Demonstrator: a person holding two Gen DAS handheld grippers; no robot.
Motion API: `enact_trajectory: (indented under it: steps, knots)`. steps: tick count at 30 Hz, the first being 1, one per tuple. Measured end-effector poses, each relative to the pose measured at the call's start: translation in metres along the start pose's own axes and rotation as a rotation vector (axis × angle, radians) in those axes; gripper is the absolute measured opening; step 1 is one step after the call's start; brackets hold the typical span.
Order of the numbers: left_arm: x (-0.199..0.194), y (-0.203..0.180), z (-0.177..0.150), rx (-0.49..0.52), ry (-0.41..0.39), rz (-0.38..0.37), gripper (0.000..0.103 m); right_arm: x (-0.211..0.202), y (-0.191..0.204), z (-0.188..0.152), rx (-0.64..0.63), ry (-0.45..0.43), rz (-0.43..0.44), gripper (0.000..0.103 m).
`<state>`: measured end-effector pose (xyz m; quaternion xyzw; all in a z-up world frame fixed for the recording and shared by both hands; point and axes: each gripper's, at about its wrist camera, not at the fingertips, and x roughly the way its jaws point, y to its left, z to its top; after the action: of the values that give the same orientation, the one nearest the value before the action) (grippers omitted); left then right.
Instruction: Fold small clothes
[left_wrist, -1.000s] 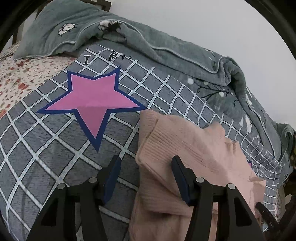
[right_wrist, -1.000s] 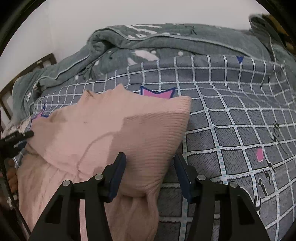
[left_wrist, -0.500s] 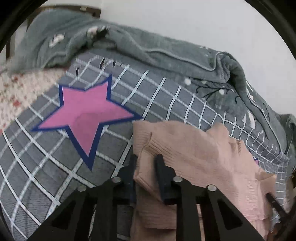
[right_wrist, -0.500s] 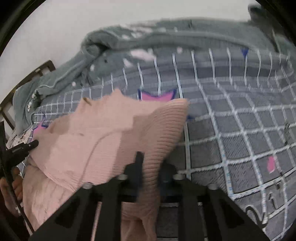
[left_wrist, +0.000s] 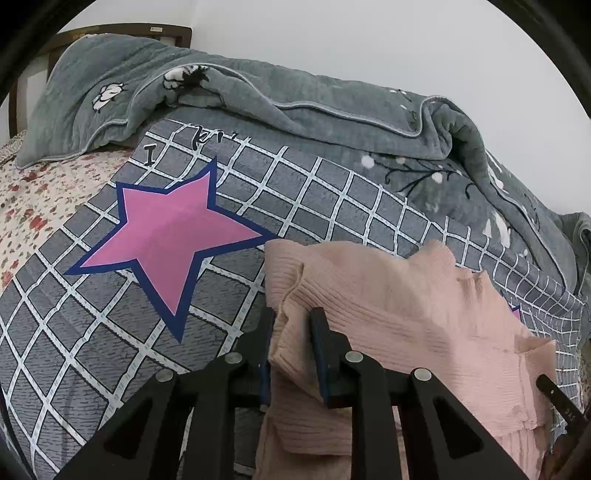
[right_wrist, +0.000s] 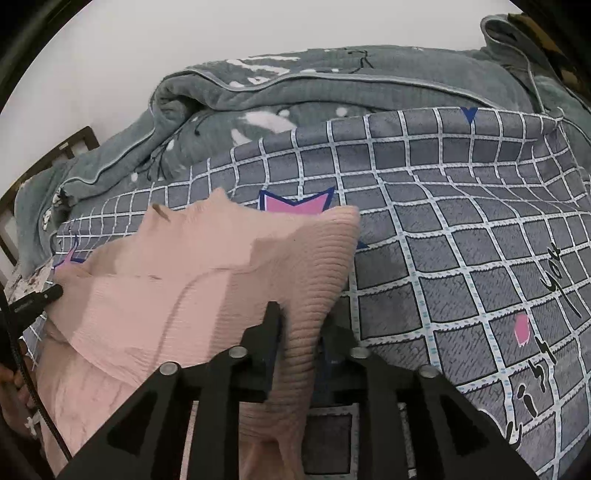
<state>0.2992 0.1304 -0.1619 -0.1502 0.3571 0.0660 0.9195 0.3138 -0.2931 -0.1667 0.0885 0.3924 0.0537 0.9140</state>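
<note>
left gripper: left gripper (left_wrist: 291, 321) pinched on the left folded edge of the pink sweater (left_wrist: 388, 306), knit bunched between the jaws
right gripper: right gripper (right_wrist: 301, 317) pinched on the sweater's (right_wrist: 207, 273) right ribbed edge, thick roll of rib squeezed between the jaws
sweater place: on the grid blanket (left_wrist: 92, 332), from centre to 4 o'clock in the left view, from centre to 8 o'clock in the right view; far edge lies toward 12, near part hangs off the frame at 6
risk 1: each grip looks like it takes only the edge of a thick fold, so a layer could slip out on the lift and the fold open
risk 2: uneven pull between the two sides would likely skew the crease, since the knit is soft and stretchy
risk 3: jaws close to the blanket, could snag blanket pile along with the knit; can't tell if any is caught
risk 4: loose thin panel at 4 o'clock in the left view may trail and wrinkle under the fold
count sweaters: 1
count grippers: 2, both clamped on cloth
count grid blankets: 1
count pink stars: 1 whole (left_wrist: 170, 236) at 10 o'clock left view, 1 partly hidden (right_wrist: 295, 203) at 12 behind the sweater right view, plus small bits at the edges
count grey quilts: 1 (left_wrist: 295, 103) heaped at 12
count floral sheets: 1 (left_wrist: 33, 199) at 9 o'clock
count headboards: 1 (left_wrist: 110, 29) at 11
</note>
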Motion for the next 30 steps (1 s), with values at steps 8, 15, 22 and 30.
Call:
enact_trajectory:
  steps: [8, 15, 22, 30]
  knots:
    - [-0.014, 0.002, -0.010, 0.021, -0.004, 0.038, 0.059, -0.004, 0.005, -0.004, -0.045, 0.003, -0.024, 0.042]
    - [-0.037, 0.011, -0.018, 0.014, -0.053, 0.006, 0.062, -0.024, 0.007, -0.009, -0.049, -0.081, -0.021, 0.042]
    - [-0.066, 0.015, -0.022, 0.025, -0.140, 0.011, 0.062, -0.067, 0.024, -0.017, -0.094, -0.172, -0.047, 0.042]
    - [-0.078, 0.024, -0.033, 0.040, -0.061, -0.078, 0.062, -0.102, 0.045, -0.053, -0.149, -0.137, -0.115, 0.042]
